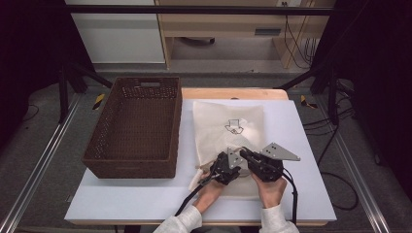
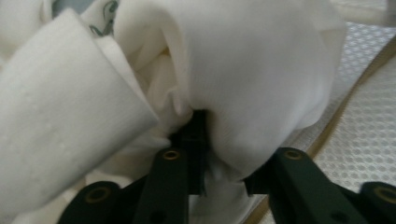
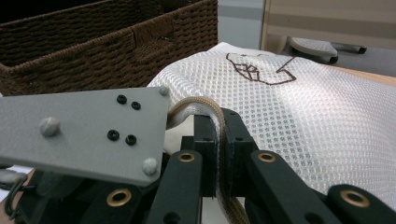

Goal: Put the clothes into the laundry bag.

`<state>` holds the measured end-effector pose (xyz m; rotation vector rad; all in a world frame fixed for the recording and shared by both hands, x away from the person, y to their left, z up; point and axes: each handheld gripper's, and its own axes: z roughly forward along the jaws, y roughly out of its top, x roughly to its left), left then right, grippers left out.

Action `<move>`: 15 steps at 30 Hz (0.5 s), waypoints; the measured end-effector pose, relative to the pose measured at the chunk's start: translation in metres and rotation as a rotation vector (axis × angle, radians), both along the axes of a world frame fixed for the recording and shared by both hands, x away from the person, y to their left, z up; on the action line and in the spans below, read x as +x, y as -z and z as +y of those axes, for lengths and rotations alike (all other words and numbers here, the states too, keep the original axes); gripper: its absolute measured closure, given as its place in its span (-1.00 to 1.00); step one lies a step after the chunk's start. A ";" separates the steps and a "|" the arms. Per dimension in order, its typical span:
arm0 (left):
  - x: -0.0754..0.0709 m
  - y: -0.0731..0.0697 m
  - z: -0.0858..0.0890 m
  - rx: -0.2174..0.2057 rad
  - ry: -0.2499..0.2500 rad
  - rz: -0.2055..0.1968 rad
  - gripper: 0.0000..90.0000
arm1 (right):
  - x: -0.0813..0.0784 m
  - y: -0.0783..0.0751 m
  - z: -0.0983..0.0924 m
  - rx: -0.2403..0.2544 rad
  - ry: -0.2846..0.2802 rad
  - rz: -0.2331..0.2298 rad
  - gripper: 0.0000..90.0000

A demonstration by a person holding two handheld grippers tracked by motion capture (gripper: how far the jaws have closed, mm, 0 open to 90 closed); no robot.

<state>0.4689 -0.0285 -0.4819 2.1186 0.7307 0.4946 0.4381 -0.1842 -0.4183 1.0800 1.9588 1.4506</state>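
Note:
A white mesh laundry bag point(image 1: 228, 124) with a dark line drawing lies flat on the table. My right gripper point(image 3: 219, 140) is shut on the bag's beige rim point(image 3: 205, 105) and holds that edge lifted at the near end. At the bag's mouth, my left gripper point(image 2: 229, 163) is shut on a bunched white cloth point(image 2: 243, 70), with the mesh point(image 2: 364, 116) lying beside it to the right. In the high view the left gripper point(image 1: 224, 167) and the right gripper point(image 1: 244, 154) sit close together at the bag's near end. The left gripper's grey plate point(image 3: 84, 130) hides the bag's opening in the right gripper view.
A brown wicker basket point(image 1: 136, 126) stands on the left half of the white table point(image 1: 301, 145), close to the bag's left edge. It rises just beyond the grippers in the right gripper view, where the basket point(image 3: 93, 42) fills the top left. Cables trail from both grippers toward the near table edge.

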 end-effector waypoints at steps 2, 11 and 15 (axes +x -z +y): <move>-0.004 -0.002 0.003 -0.011 0.013 0.025 0.45 | 0.000 0.000 0.000 0.002 0.000 0.001 0.92; -0.049 -0.040 0.047 0.002 0.078 0.000 -0.16 | 0.000 -0.001 -0.001 0.000 0.002 -0.003 0.92; -0.057 -0.050 0.082 0.018 0.033 -0.006 -0.16 | -0.001 -0.001 -0.002 -0.006 0.001 -0.003 0.92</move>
